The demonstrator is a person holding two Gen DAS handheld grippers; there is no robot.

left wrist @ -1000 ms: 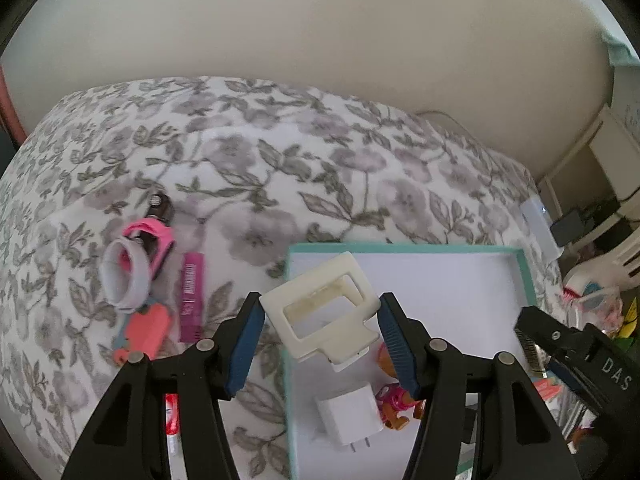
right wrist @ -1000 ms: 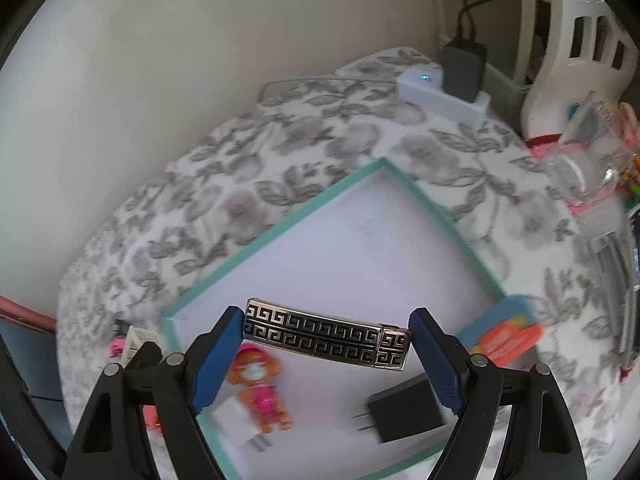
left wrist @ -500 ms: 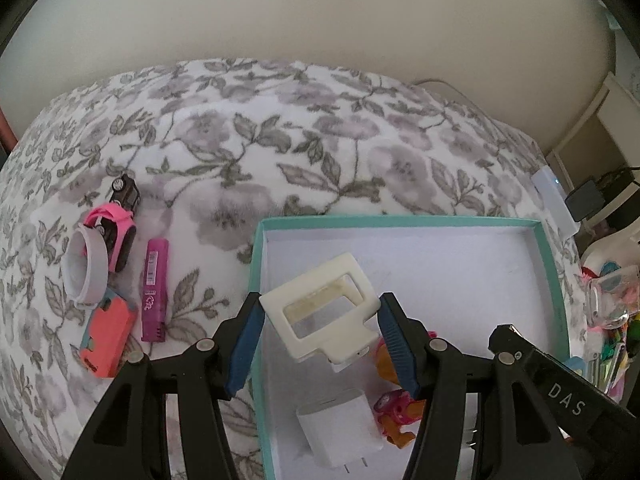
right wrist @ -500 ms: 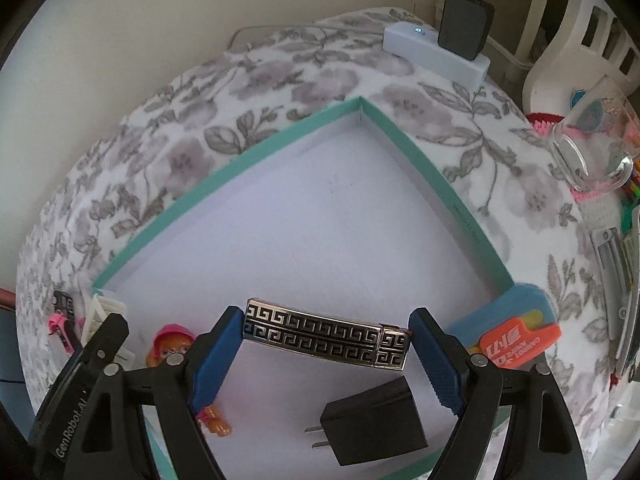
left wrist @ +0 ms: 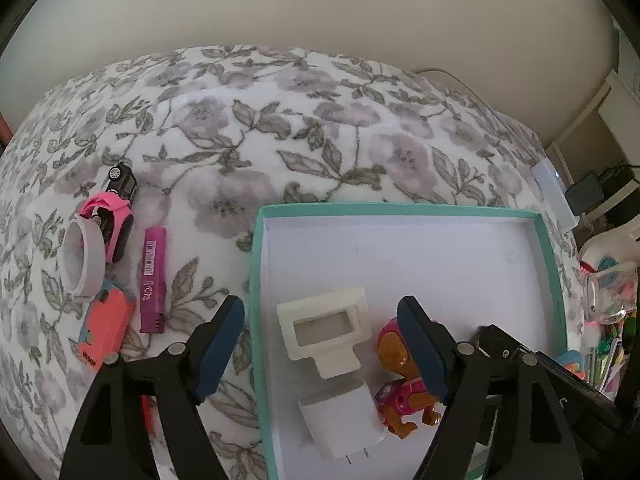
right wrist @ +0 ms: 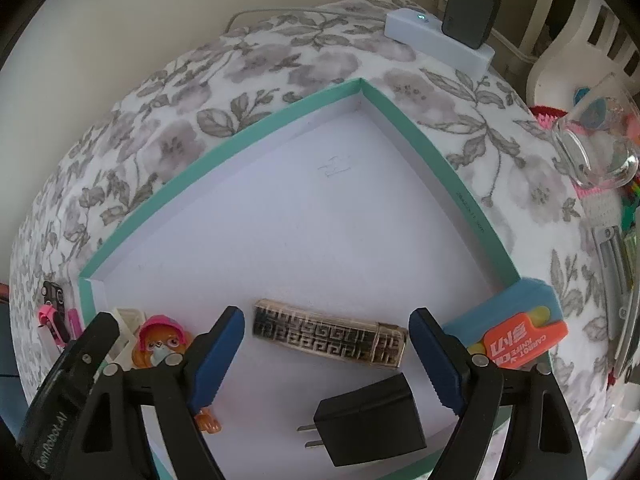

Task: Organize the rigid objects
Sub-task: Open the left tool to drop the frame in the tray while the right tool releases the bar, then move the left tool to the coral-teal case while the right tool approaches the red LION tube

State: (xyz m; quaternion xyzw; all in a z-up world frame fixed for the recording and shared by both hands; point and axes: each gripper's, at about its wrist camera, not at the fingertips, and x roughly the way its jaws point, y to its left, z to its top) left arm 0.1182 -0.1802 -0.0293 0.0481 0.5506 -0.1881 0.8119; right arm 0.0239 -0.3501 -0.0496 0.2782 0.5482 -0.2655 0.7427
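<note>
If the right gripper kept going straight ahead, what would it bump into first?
Probably the patterned bar lying in the box, right between the open right gripper; depth is hard to judge.

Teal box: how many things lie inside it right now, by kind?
Inside the teal box:
Plug chargers: 2 (white charger, black charger)
Toy figures: 1 (pup figure)
Frame-shaped holders: 1 (cream holder)
Patterned bars: 1 (key-pattern bar)
Total: 5

Soft even daylight, faint shadows, fisheye warp, dark corners
</note>
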